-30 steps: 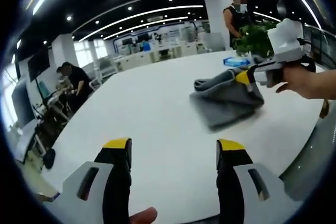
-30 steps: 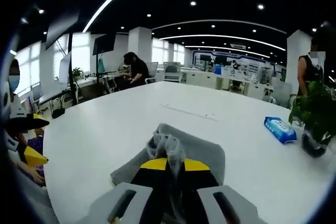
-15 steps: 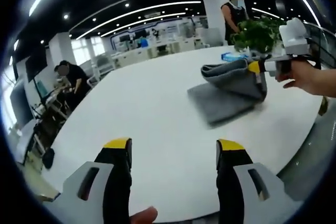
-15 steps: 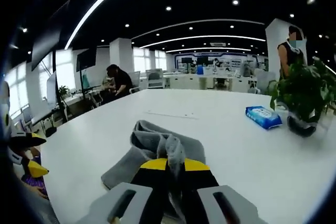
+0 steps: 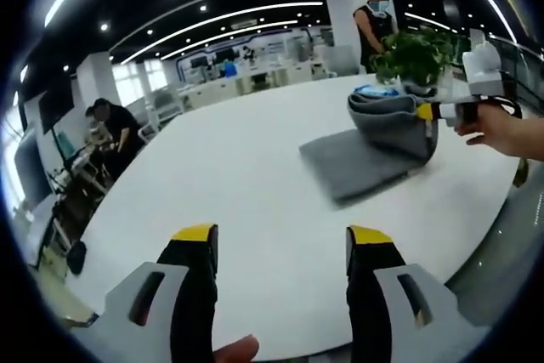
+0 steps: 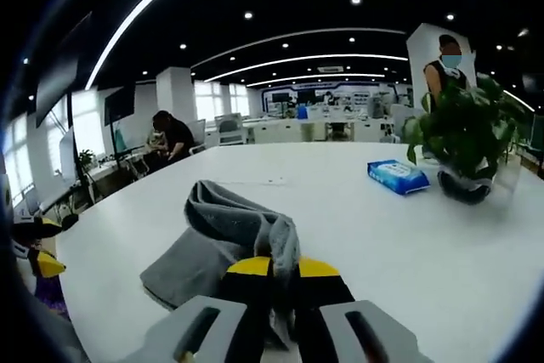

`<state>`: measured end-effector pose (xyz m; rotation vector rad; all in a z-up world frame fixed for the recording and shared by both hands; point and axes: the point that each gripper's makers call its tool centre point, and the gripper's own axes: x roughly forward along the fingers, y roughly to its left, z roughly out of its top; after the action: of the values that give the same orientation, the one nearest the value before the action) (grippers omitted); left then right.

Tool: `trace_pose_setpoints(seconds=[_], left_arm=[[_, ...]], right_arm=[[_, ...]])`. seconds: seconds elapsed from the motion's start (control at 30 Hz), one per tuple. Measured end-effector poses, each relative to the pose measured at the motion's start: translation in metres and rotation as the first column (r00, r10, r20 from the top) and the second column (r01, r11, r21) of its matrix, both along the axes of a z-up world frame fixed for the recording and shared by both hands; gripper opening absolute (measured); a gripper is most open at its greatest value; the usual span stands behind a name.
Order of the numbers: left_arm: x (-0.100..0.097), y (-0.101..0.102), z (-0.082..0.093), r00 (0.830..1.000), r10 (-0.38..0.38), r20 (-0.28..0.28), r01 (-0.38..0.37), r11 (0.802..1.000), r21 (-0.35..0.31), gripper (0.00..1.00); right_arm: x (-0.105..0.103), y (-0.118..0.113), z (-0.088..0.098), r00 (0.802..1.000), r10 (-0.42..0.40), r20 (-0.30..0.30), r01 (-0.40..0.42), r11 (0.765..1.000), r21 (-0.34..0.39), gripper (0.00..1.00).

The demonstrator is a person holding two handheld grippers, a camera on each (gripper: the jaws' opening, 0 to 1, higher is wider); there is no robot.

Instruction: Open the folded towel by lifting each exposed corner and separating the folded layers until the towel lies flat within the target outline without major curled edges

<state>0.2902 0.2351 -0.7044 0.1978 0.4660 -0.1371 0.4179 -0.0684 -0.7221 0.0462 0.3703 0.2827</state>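
A grey folded towel (image 5: 357, 159) lies on the white table (image 5: 246, 201), its top layer (image 5: 387, 116) peeled up and back. In the left gripper view my right gripper (image 5: 427, 112) comes in from the right, shut on that raised layer. My left gripper (image 5: 280, 244) hovers open above the table's near part, well short of the towel, with nothing between its yellow-tipped fingers. In the right gripper view the towel (image 6: 212, 240) trails away to the left, and its lifted edge (image 6: 280, 240) is pinched in my right gripper (image 6: 283, 268).
A potted plant (image 6: 463, 142) and a blue wipes packet (image 6: 398, 176) stand on the table beyond the towel. One person (image 5: 376, 19) stands behind the plant. Another sits at a desk (image 5: 115, 129) off the table's left side. The table edge (image 5: 493, 244) curves nearby on the right.
My right gripper has drawn the towel's top layer up and farther right, baring more of the lower layer. The left gripper has held its place.
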Motion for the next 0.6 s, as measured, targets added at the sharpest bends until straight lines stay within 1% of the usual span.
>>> trace_pose_setpoints(seconds=[0.1, 0.2, 0.3, 0.6], left_arm=[[-0.001, -0.001, 0.000, 1.000, -0.003, 0.000, 0.003, 1.000, 0.000, 0.59], [-0.002, -0.003, -0.003, 1.000, -0.017, -0.019, 0.017, 1.000, 0.013, 0.59], [-0.002, -0.004, -0.005, 0.999, -0.024, -0.027, 0.025, 0.999, 0.021, 0.59], [-0.001, 0.000, -0.006, 0.999, -0.007, -0.033, 0.007, 1.000, 0.015, 0.59]], right_arm=[[-0.002, -0.006, -0.002, 1.000, -0.012, 0.013, 0.012, 1.000, -0.001, 0.05], [0.000, -0.009, 0.000, 0.999, -0.034, 0.011, 0.034, 0.999, 0.007, 0.05], [0.000, -0.014, 0.000, 0.999, -0.049, 0.017, 0.050, 0.998, -0.037, 0.05], [-0.006, -0.025, -0.003, 0.994, -0.113, -0.012, 0.112, 0.991, -0.078, 0.06]])
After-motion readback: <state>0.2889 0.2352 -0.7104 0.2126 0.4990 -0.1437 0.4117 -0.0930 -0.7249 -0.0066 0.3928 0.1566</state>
